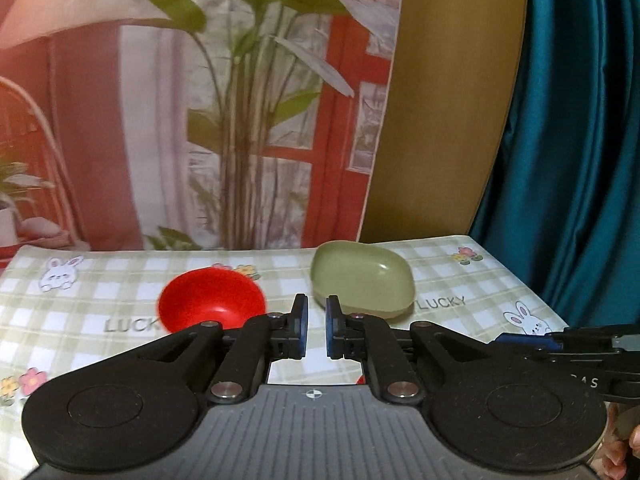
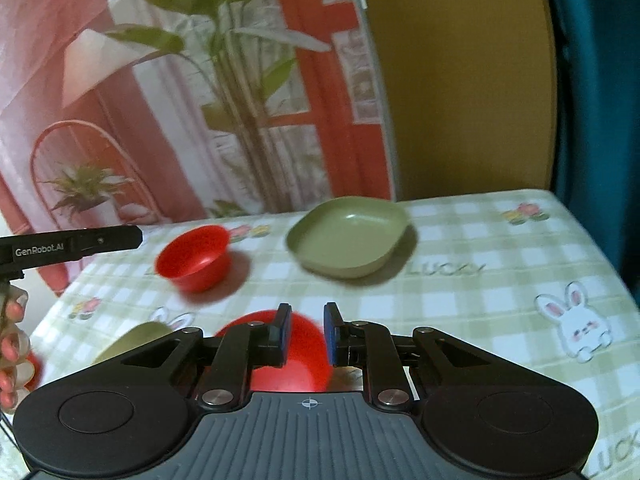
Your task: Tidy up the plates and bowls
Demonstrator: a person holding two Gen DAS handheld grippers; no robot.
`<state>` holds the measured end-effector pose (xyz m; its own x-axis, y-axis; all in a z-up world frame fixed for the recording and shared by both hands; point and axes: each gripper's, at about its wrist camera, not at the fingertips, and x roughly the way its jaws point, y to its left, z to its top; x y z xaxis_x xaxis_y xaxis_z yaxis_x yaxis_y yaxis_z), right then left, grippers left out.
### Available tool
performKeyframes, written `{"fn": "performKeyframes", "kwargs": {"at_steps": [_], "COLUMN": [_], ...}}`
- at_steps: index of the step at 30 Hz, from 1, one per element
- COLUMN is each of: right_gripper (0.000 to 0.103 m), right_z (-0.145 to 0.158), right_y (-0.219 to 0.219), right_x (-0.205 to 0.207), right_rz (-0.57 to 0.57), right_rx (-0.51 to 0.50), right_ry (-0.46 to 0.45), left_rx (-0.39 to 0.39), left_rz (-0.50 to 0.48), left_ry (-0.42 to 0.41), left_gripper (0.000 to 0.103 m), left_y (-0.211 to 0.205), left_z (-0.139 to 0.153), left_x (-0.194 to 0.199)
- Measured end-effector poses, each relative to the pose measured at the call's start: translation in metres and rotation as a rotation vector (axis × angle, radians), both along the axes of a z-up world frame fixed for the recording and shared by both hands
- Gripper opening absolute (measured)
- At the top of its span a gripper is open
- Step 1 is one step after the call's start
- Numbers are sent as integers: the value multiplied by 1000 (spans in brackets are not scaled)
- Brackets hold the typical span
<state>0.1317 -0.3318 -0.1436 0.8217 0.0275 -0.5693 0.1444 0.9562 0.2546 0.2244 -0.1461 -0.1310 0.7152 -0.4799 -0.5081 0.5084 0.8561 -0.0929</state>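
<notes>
A red bowl (image 1: 212, 300) (image 2: 192, 258) stands upright on the checked cloth, left of a green square plate (image 1: 362, 280) (image 2: 348, 236). My left gripper (image 1: 316, 320) hovers in front of both, between them. Its jaws stand a narrow gap apart with nothing in it. My right gripper (image 2: 306, 332) hangs over a second red dish (image 2: 304, 360) that lies on the cloth below. Its jaws are slightly apart and the pads pinch nothing. A green dish (image 2: 132, 340) shows partly at the lower left, behind the gripper's body.
The table (image 2: 480, 300) is covered with a green checked cloth with rabbits. A printed backdrop of plants and a teal curtain (image 1: 560, 160) rise behind it. The other gripper (image 1: 560, 340) (image 2: 80, 244) reaches in from the side in each view. A hand (image 2: 12, 340) holds the left one.
</notes>
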Motion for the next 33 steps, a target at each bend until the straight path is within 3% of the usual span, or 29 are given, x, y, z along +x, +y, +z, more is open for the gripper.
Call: {"fn": "performKeyframes", "kwargs": {"at_steps": [8, 17, 18, 20, 22, 33], "right_gripper": [17, 18, 18, 18, 18, 20], "right_z": [-20, -51, -54, -59, -66, -86], "right_y": [-38, -63, -65, -67, -70, -75], "right_x": [32, 98, 106, 120, 134, 158], "right_rz": [-40, -42, -42, -42, -46, -49], "right_rx": [-5, 27, 32, 34, 29, 25], "right_ry": [11, 57, 58, 62, 75, 115], "left_rx": [32, 32, 35, 44, 42, 70], "left_rz": [-56, -35, -34, -29, -21, -8], "left_ry": [41, 126, 133, 144, 147, 212], "left_gripper": [10, 12, 13, 30, 37, 37], "left_y": [-43, -73, -76, -81, -83, -98], "left_z": [-26, -56, -60, -67, -72, -96], "left_x": [43, 106, 112, 124, 133, 166]}}
